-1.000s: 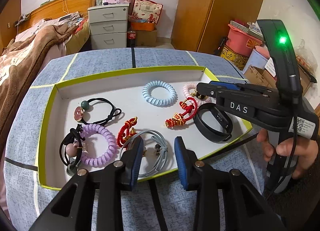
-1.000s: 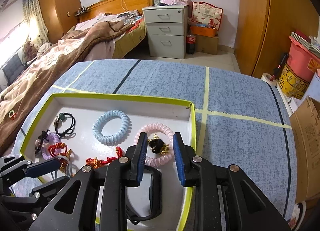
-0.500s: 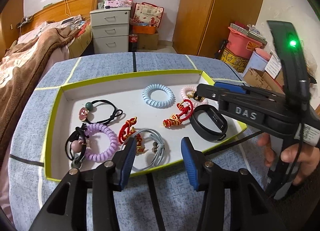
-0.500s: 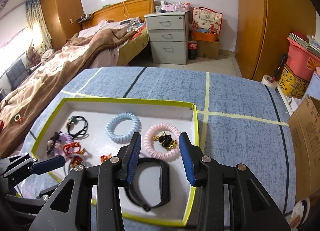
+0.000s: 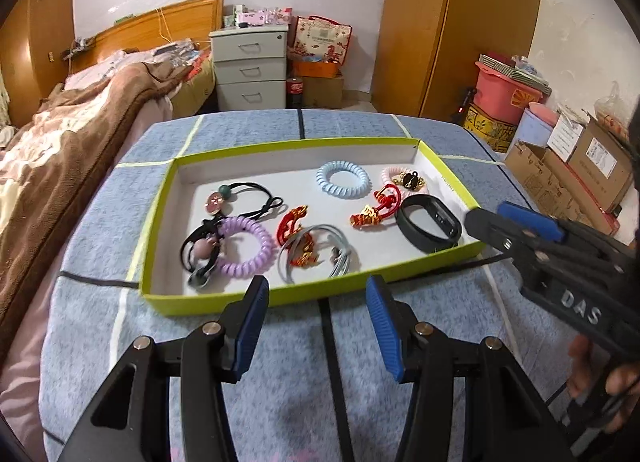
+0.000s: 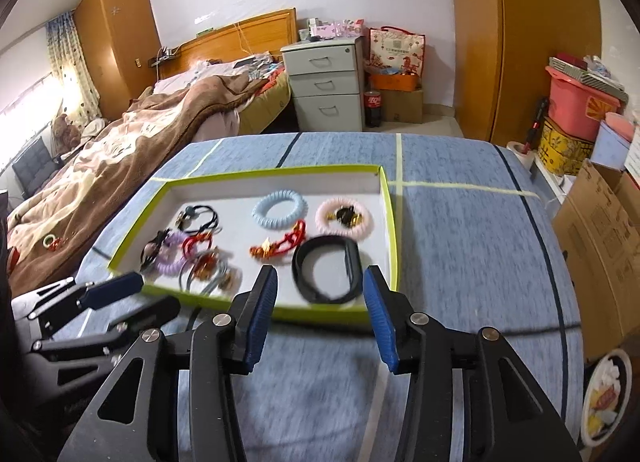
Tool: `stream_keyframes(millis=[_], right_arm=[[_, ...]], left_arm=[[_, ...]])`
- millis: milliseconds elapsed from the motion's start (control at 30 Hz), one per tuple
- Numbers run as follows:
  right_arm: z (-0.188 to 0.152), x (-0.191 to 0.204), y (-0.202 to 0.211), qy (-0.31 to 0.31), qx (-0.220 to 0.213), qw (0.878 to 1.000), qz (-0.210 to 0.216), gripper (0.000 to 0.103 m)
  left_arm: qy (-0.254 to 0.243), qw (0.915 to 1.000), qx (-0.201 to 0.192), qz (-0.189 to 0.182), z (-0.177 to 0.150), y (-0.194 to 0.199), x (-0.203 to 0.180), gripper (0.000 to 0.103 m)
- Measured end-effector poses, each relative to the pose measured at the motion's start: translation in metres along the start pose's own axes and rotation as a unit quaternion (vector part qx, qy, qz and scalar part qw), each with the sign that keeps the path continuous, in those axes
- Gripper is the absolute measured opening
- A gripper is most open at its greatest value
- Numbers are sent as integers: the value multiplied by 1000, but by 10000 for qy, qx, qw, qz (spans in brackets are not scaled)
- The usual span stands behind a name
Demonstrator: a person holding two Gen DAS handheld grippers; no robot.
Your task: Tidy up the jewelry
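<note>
Left wrist view shows both grippers — left gripper [image 5: 314,304] and right gripper [image 6: 320,294] — released and empty short of the tray [image 5: 224,298] holding the jewelry; apparently between picks, next reaching in.

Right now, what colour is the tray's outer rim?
Lime green rim on the tray, white inside; clearest in the left wrist view.

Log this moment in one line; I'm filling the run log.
left gripper: open, empty | right gripper: open, empty | both short of tray | black band in tray
</note>
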State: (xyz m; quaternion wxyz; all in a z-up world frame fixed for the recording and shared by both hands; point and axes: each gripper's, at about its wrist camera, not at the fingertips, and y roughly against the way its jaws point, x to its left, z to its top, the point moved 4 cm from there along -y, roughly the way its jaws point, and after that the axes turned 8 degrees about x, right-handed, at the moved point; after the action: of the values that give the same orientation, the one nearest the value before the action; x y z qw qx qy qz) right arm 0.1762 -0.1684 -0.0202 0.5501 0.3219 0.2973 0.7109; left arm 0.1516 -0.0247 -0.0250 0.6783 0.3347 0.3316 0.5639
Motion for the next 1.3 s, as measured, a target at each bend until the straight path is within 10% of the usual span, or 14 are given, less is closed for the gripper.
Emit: stream_keyframes(millis=[1300], right_arm=[[-45,25,32,-86,-8,9999,-133,47]], left_arm=[[331,9986,-119,402,-34,29,8,53]])
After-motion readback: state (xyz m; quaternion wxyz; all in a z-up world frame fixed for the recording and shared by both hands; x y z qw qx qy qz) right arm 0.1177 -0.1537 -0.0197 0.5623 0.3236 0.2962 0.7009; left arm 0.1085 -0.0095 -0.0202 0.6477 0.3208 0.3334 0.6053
